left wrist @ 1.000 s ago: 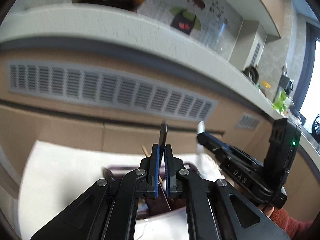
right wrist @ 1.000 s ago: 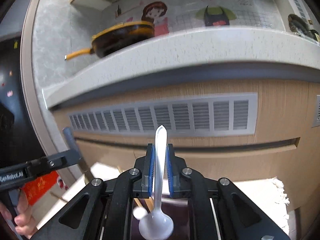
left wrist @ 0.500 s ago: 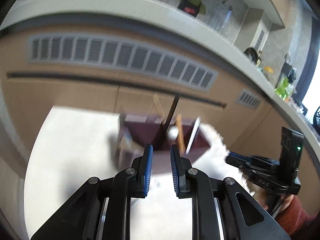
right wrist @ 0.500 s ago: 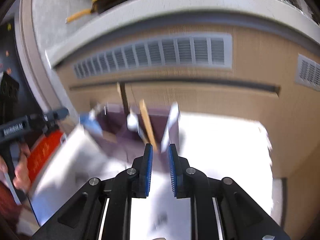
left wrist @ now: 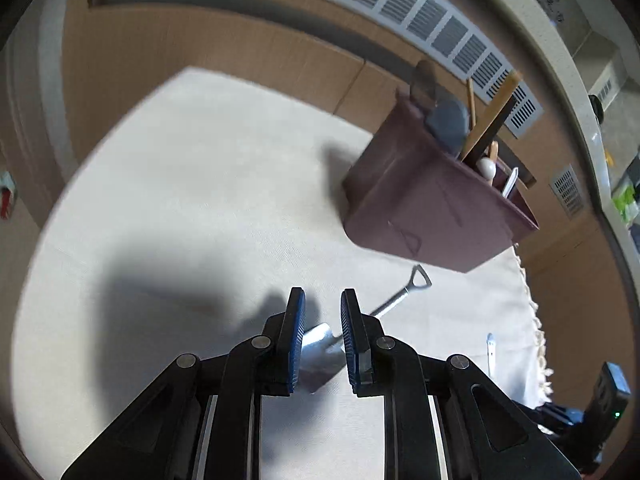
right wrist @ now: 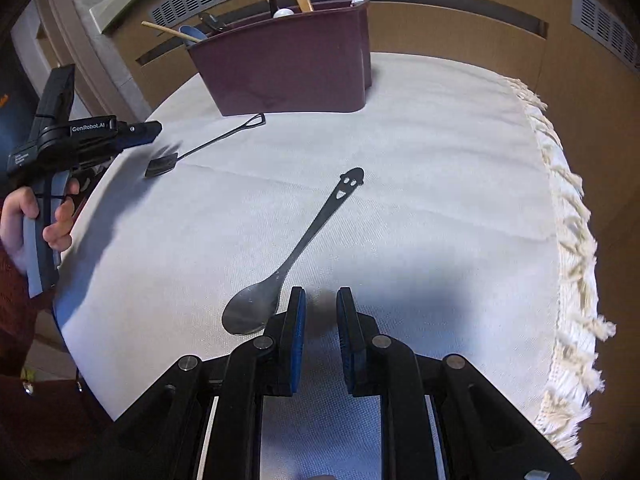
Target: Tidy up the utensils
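So both grippers are empty now, which is the big change from a second ago, when the left one was pinching a dark-handled utensil and the right one was clamped on a white spoon. Those two are in the maroon caddy (right wrist: 288, 68) now, standing up with the rest of the handles, and half a second back both sets of fingers were already parted and pulling away from it. Right now the left gripper (left wrist: 322, 336) has its fingers spread with nothing between them, hovering low over the little shovel-shaped spoon (left wrist: 360, 320), whose silver scoop sits right under the gap while the handle runs off toward the caddy. The right gripper (right wrist: 321, 336) is spread and empty too, sitting just beside the bowl of the smiley-handled spoon (right wrist: 296, 248), which lies flat on the white tablecloth (right wrist: 440, 160), handle pointing up toward the caddy. So my read is one round of drop-offs is done and the next pickup is being lined up, one utensil per hand. Those look like the only two things loose on the cloth, so the job seems nearly wrapped. Flat metal on fabric might be fiddly to pinch, though.
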`<state>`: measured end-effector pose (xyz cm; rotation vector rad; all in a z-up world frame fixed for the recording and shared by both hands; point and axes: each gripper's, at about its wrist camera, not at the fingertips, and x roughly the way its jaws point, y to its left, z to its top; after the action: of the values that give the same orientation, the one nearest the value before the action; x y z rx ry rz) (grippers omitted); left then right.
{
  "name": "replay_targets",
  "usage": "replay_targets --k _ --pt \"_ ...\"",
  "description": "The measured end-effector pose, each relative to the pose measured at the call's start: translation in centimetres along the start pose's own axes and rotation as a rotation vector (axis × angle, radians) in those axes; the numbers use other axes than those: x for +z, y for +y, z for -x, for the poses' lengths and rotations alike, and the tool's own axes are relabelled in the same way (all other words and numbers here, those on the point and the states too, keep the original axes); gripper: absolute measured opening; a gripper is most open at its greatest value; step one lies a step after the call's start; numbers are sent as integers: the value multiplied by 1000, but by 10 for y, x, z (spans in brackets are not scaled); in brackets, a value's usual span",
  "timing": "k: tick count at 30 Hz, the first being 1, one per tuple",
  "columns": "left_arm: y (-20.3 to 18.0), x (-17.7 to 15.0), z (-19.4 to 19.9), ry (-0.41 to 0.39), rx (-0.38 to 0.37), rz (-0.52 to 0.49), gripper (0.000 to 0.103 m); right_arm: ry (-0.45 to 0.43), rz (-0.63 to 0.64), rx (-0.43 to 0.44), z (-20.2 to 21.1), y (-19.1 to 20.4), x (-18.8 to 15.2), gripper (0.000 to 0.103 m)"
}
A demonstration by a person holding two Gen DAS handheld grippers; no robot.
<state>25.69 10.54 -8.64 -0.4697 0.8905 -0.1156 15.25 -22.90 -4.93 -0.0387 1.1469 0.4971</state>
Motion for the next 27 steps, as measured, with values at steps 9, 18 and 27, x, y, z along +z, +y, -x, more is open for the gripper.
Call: replay_targets --k 9,18,27 --pt "-39 -46 -11 124 -52 -120 19 -4 -70 33 -5 -3 22 16" --pt "-73 -68 8 110 7 -267 20 -6 -133 60 -33 7 62 17" --pt "-74 -52 8 96 1 -289 20 -35 204 -228 -39 65 47 17"
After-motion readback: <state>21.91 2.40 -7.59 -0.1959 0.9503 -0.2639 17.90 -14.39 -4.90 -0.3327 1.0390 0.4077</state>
